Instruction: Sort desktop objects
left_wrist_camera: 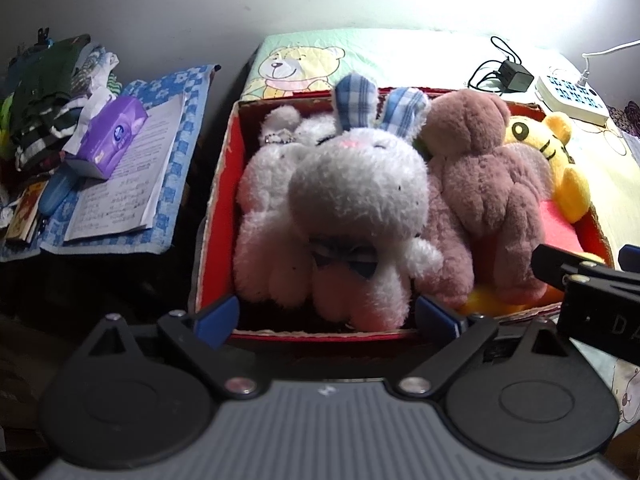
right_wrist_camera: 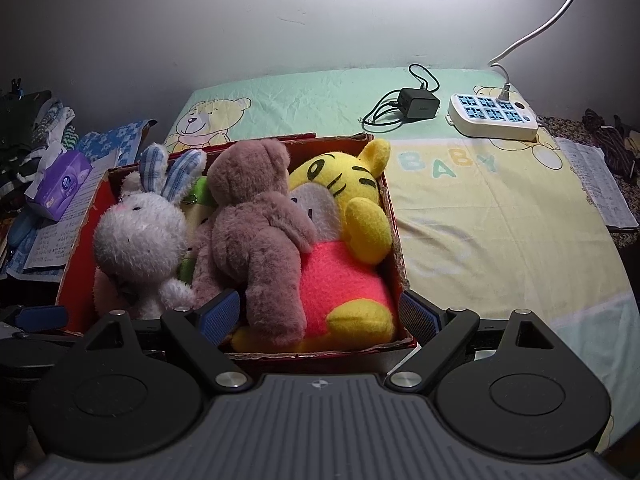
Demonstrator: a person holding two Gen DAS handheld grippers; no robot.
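A red cardboard box (left_wrist_camera: 222,184) sits on the bed and is packed with plush toys. A white and pink rabbit (left_wrist_camera: 360,200) with blue plaid ears lies on the left, a brown bear (left_wrist_camera: 488,184) in the middle, and a yellow tiger (left_wrist_camera: 556,148) in a pink shirt on the right. My left gripper (left_wrist_camera: 328,316) is open at the box's near rim, below the rabbit, holding nothing. In the right wrist view my right gripper (right_wrist_camera: 320,316) is open around the near right corner of the box (right_wrist_camera: 394,224), just in front of the bear (right_wrist_camera: 256,224) and tiger (right_wrist_camera: 340,280).
To the left, a blue checked cloth carries a purple tissue pack (left_wrist_camera: 110,136), an open notebook (left_wrist_camera: 132,176) and a pile of clothes (left_wrist_camera: 48,92). On the baby-print sheet behind the box lie a black charger (right_wrist_camera: 418,104) and a white power strip (right_wrist_camera: 492,116). Papers (right_wrist_camera: 596,188) lie far right.
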